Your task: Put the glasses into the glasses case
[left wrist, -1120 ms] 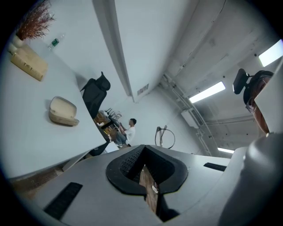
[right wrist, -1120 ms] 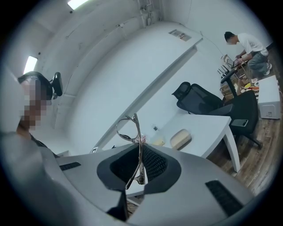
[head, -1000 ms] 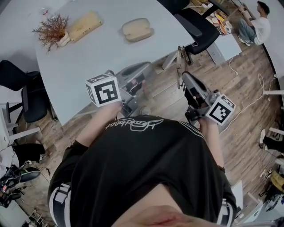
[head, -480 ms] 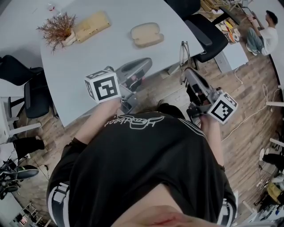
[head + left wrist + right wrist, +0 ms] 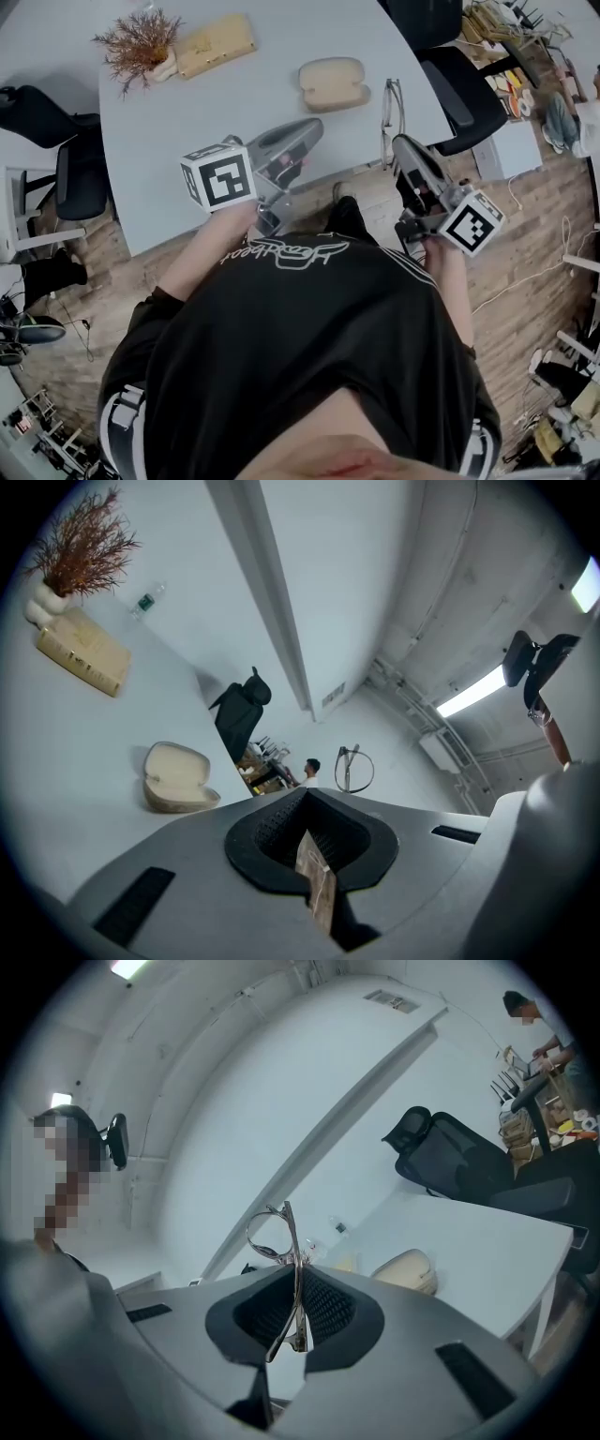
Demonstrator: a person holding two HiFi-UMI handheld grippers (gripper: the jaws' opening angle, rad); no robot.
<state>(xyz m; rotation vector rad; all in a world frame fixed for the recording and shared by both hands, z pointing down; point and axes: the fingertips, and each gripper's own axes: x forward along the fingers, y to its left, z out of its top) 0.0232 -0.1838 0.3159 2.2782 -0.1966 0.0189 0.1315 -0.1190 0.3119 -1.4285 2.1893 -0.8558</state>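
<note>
Right gripper view: right tongs (image 5: 295, 1283) pinching glasses (image 5: 279, 1239) | left tongs (image 5: 307, 808) pressed together

A dried plant (image 5: 141, 45) and tan box (image 5: 217, 45) sit side by side near the desk's (image 5: 178, 117) left edge; a chair (image 5: 461, 89) stands off its right edge.

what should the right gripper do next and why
Probably carry the glasses forward and to the left until they hang over the case. The right gripper is shut on the glasses near the edge of the table, the case lies open on the table with nothing in it, and the two are apart.
</note>
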